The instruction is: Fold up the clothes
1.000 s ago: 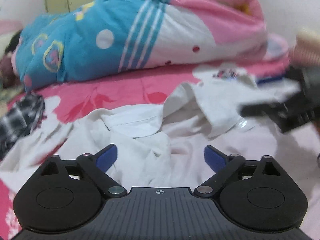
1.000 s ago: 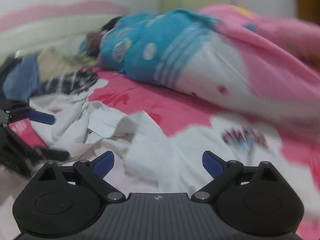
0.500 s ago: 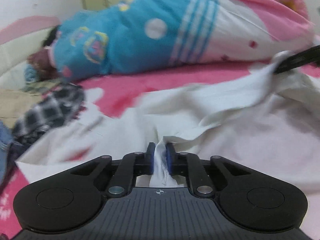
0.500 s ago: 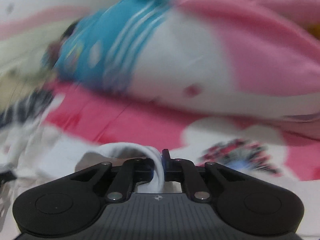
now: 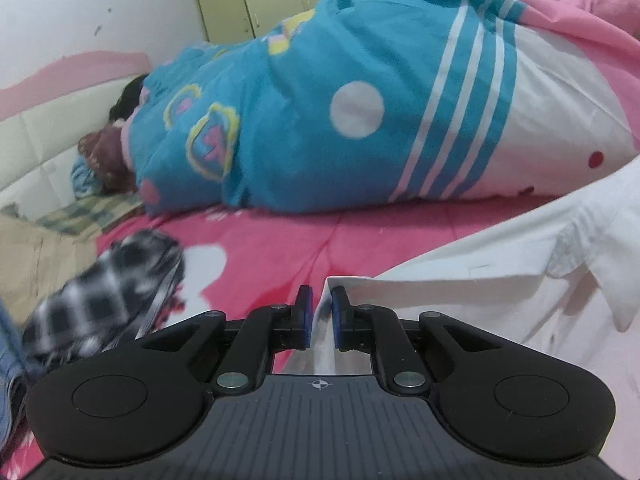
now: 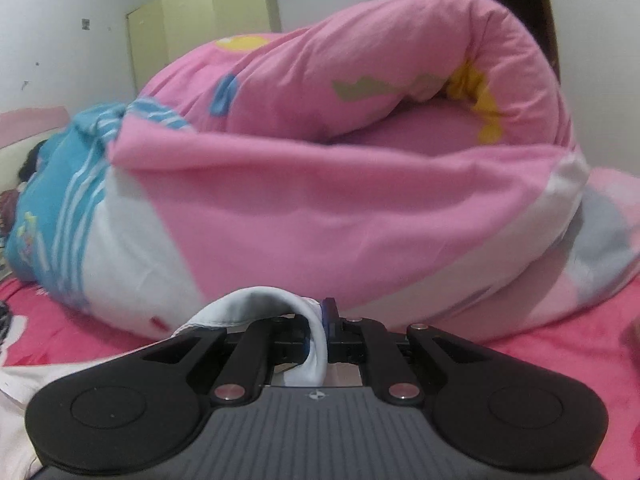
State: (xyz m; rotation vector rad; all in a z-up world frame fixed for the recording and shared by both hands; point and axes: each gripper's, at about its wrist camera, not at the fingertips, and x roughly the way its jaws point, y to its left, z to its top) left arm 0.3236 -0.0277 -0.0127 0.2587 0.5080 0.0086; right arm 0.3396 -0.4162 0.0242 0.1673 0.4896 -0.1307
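Both wrist views are lit by soft, even indoor light with no visible lamp and no hard shadows; only faint shading sits in the folds of the rolled pink-and-blue cotton quilt ahead of the grippers. No glare shows, apart from small bright glints on the round metal pivot pins of the black gripper body close to the lens. Fisheye distortion bends the pale yellow wardrobe and the white wall, and dark vignette clips the corners. The black-and-white checked cloth to the left gripper's left is smeared by motion blur. The right view is softer overall, the quilt's edges slightly hazy.
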